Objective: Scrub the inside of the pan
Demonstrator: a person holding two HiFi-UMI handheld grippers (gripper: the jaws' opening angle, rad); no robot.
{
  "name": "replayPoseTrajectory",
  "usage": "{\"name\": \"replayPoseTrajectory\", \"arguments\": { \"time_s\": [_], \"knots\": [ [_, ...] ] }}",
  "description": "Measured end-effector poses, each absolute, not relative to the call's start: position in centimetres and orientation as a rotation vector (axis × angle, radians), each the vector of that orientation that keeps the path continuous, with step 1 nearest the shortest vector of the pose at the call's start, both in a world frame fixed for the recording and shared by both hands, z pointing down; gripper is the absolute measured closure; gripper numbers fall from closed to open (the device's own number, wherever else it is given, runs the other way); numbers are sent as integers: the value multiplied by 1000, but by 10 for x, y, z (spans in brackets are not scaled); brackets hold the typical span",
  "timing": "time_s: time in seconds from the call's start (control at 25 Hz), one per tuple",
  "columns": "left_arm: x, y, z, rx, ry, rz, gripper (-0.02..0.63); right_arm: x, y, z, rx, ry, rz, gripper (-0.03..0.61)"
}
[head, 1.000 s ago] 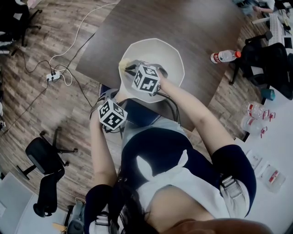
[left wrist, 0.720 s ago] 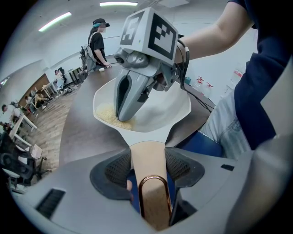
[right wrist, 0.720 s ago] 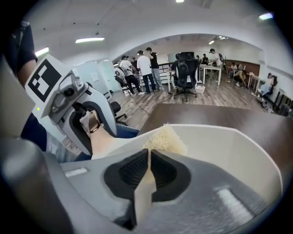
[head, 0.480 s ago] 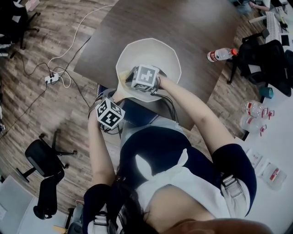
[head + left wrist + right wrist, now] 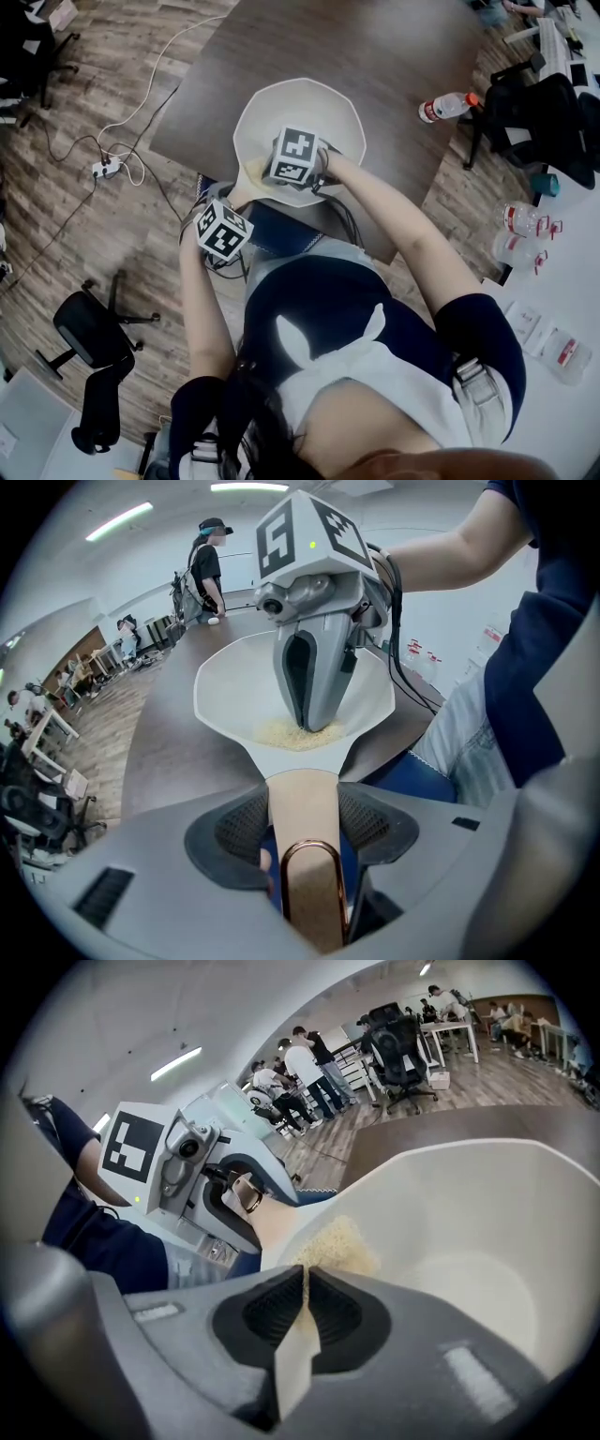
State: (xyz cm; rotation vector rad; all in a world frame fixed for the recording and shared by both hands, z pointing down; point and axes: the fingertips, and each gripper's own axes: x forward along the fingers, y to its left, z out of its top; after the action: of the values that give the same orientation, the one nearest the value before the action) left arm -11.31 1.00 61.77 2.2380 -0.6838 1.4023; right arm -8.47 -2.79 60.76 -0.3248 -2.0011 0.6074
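Clamping the tan pan handle (image 5: 300,822), which ends in a copper hanging loop, the left tongs (image 5: 302,799) grip it from both sides at the near edge of the bench, closest to the person's body. Just beyond, the white eight-sided pan (image 5: 300,89) sits on the dark brown bench (image 5: 394,47). Reaching down into it, the right tongs (image 5: 306,1279) are pinched almost together on a thin, coarse yellow scrub pad (image 5: 339,1246), which presses on the pan's inner wall on the handle side. Farther off, a clear plastic bottle (image 5: 448,106) with a red cap lies by the bench's right edge.
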Motion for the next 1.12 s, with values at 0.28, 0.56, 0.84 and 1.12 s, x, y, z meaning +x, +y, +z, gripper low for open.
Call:
{"name": "replayPoseTrajectory", "arguments": {
  "time_s": [0.28, 0.56, 0.84, 1.12],
  "knots": [
    [-113, 9, 617, 2234, -700, 1406, 388, -60, -11, 606, -371, -1908, 691, 563],
    [-113, 10, 616, 2225, -707, 1408, 388, -39, 1, 606, -370, -1848, 737, 563],
    [-113, 10, 617, 2224, -723, 1408, 388, -23, 9, 605, -363, -1806, 753, 563],
    [-113, 10, 615, 2221, -725, 1412, 388, -10, 10, 603, -347, -1736, 688, 563]
  ]
}}
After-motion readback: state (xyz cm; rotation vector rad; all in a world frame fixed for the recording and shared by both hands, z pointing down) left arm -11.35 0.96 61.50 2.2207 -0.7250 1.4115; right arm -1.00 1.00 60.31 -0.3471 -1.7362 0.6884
